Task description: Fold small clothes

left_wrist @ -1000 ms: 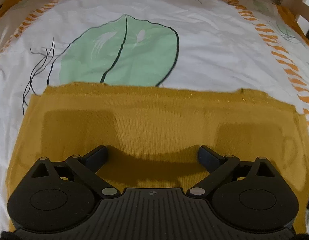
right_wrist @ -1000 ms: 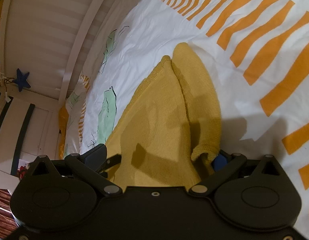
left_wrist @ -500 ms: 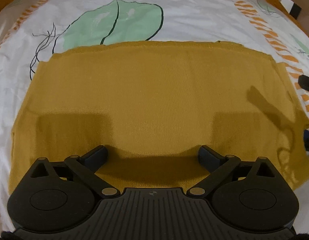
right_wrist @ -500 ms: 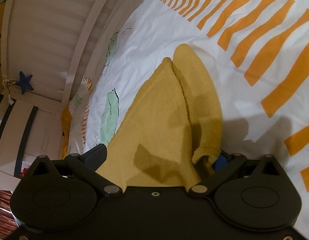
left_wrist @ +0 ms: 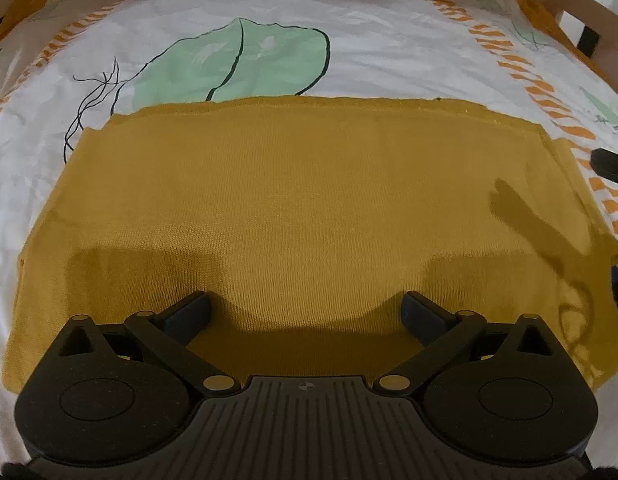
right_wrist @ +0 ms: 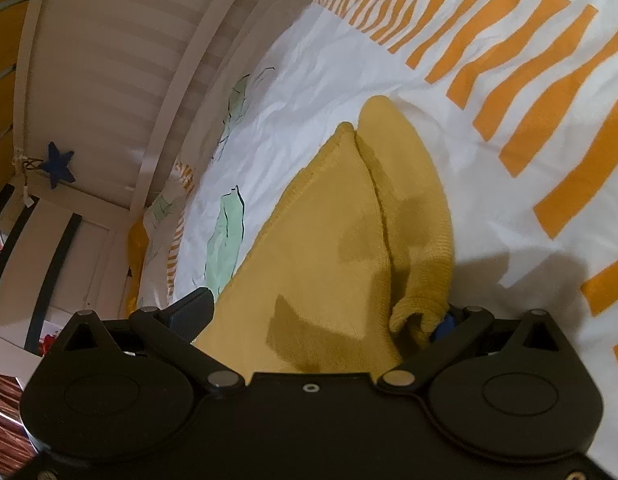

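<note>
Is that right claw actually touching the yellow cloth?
Touching. In the right wrist view, a bunched fold of the yellow cloth drapes against the blue pad of one finger of the right gripper, whose jaws stand wide open.

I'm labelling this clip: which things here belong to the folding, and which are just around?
Folding:
mustard-yellow knit garment
left gripper
right gripper

Just around:
leaf-and-orange-stripe printed bedsheet
dark blue star ornament

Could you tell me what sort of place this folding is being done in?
Most likely a child's bedroom: the mustard garment lies on a bedsheet printed with leaves and orange stripes, a slatted wooden bed rail runs alongside, and a blue star ornament hangs nearby.
</note>
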Tool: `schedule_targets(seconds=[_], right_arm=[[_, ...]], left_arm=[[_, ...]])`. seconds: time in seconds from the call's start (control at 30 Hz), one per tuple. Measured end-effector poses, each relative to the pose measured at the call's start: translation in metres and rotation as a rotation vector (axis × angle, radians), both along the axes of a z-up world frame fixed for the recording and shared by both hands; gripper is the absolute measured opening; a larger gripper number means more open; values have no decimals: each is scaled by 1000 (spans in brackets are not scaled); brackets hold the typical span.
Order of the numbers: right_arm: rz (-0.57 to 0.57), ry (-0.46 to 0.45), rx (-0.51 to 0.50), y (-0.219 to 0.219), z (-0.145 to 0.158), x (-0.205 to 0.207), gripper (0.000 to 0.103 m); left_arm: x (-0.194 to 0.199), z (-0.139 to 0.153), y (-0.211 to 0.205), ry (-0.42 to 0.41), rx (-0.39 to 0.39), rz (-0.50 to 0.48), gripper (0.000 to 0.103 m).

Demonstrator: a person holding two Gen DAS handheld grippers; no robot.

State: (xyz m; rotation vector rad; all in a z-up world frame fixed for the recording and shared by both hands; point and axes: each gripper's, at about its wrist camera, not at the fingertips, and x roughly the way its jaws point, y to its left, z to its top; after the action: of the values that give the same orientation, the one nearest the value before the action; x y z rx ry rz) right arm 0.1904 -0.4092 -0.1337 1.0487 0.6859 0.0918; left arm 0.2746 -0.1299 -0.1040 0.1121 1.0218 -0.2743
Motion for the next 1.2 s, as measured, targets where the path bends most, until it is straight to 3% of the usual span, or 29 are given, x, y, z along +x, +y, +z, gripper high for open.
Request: schedule_targets(seconds=[0.27,0.57,0.83,1.2], right_arm=[[-3,-24,18,-4,-3,1,103],[16,-49,-9,-1,-2,0,103],[42,-72,-23,-1,-3,-1,103],[78,-102,-104,8,0,-2,103]], left_arm=[[4,9,13,40,-51,-31,102],[3,34,51,80,-91,0,101],[16,55,101,-40,-89,101,101],[49,61,144,-23,-105,178,101]])
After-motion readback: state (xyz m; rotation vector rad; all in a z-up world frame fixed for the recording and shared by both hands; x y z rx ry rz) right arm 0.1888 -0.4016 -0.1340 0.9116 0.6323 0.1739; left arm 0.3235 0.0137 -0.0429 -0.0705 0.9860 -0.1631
